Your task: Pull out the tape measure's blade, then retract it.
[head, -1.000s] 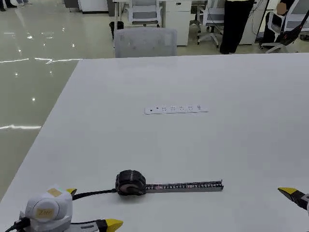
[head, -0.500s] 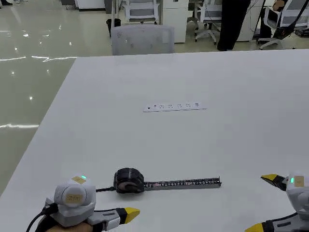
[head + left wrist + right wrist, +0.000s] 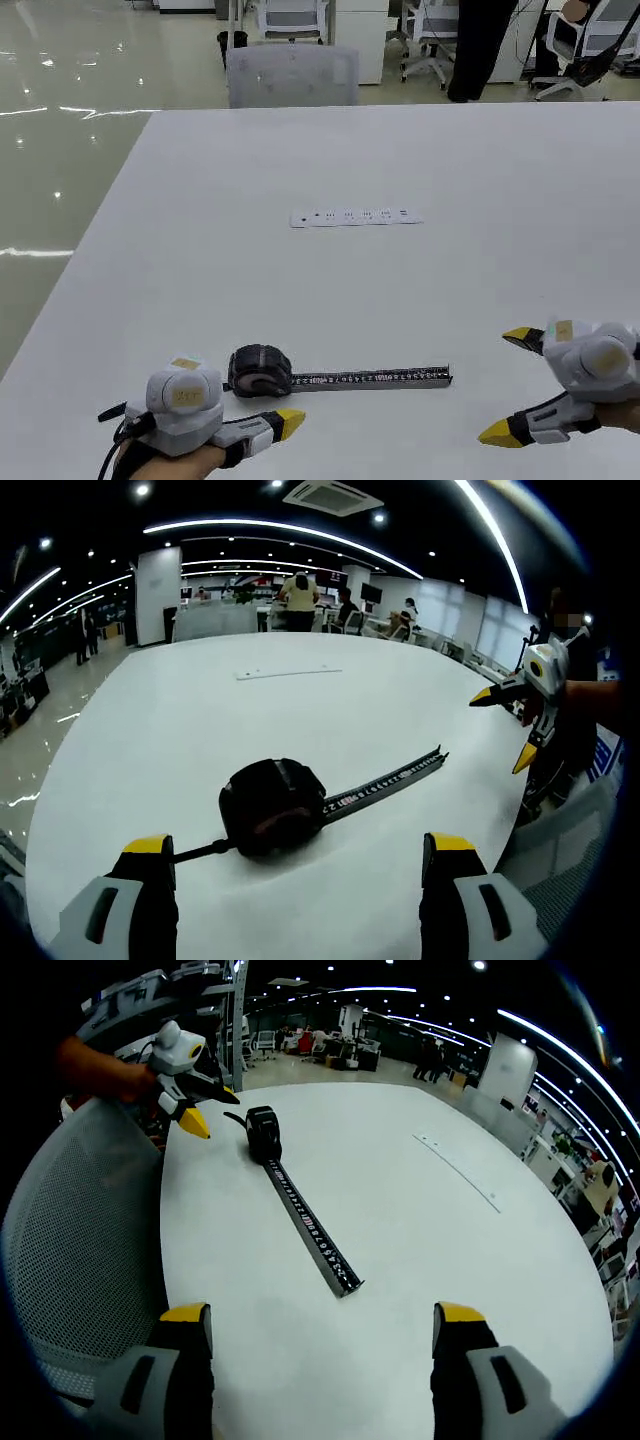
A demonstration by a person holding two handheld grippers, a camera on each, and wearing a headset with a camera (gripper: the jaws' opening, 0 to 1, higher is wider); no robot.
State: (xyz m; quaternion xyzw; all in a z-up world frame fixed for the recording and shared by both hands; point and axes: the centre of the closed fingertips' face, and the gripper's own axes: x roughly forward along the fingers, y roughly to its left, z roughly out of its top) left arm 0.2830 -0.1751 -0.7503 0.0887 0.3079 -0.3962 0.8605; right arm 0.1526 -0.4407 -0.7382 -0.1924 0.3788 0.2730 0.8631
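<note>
Now both wide open, holding nothing: left gripper [image 3: 300, 843] beside round black tape measure [image 3: 260, 370], right gripper [image 3: 508, 384] near tip of its long dark pulled-out blade [image 3: 370, 378].

Right gripper [image 3: 322, 1312] fingers [image 3: 180, 1350] spread wide, facing the extended blade [image 3: 305, 1225] tip

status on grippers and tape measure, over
Left gripper open, near tape measure case. Right gripper open, clear of blade. Blade out, flat on table. Power strip far back.
</note>
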